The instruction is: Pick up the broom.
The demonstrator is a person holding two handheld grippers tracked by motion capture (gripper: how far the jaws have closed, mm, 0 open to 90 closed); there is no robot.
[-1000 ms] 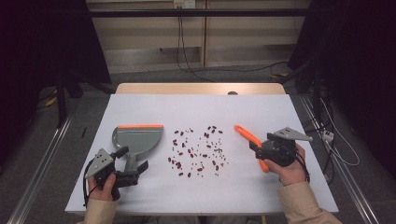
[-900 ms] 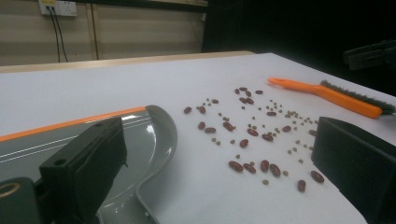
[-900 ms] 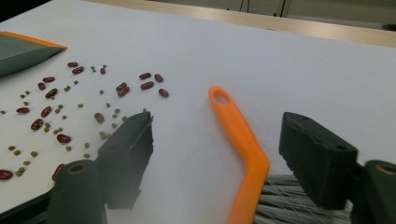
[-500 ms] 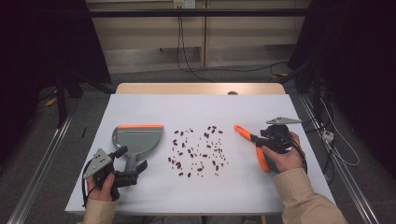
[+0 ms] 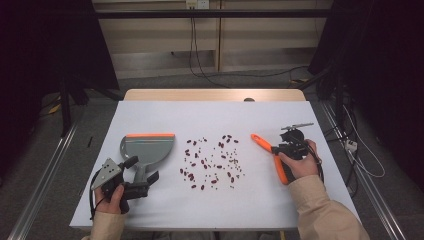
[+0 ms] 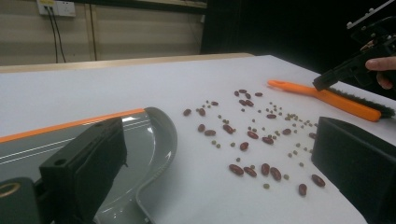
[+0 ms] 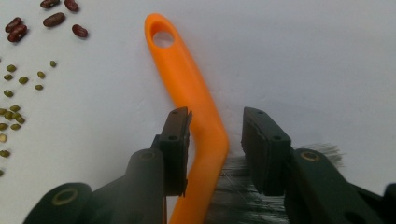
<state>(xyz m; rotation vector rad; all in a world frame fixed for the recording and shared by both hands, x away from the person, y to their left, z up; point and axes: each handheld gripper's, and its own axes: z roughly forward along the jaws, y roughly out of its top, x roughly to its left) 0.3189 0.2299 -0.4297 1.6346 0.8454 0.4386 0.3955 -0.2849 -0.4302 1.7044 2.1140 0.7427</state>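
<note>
Lying on the white bench (image 5: 210,117), the orange brush (image 7: 191,102) sits just right of the scattered beans (image 5: 212,162), its handle with the hanging hole pointing up and away from the person and its dark bristles (image 7: 238,186) at the near end. The right gripper (image 7: 215,135) has its fingers (image 7: 176,140) spread on either side of the brush where the handle bends into the head; one finger is right against the orange plastic, the other stands clear of it over the bristles, so nothing is pinched. In the high view that right gripper (image 5: 292,145) rests over the near half of the brush (image 5: 270,155). The beans are a loose patch of dark red ones mixed with small green ones (image 7: 18,116). Left of the beans lies a grey dustpan (image 5: 147,152) with an orange front edge turned away from the person, its handle toward the near edge. The left gripper (image 5: 142,172) hovers at that handle, its fingers (image 6: 86,161) spread wide and holding nothing, one of them above the pan's grey tray. Beyond the bench, past its wooden far edge, cables (image 5: 195,45) hang down a pale wall to a grey floor, with dark areas on both sides.
</note>
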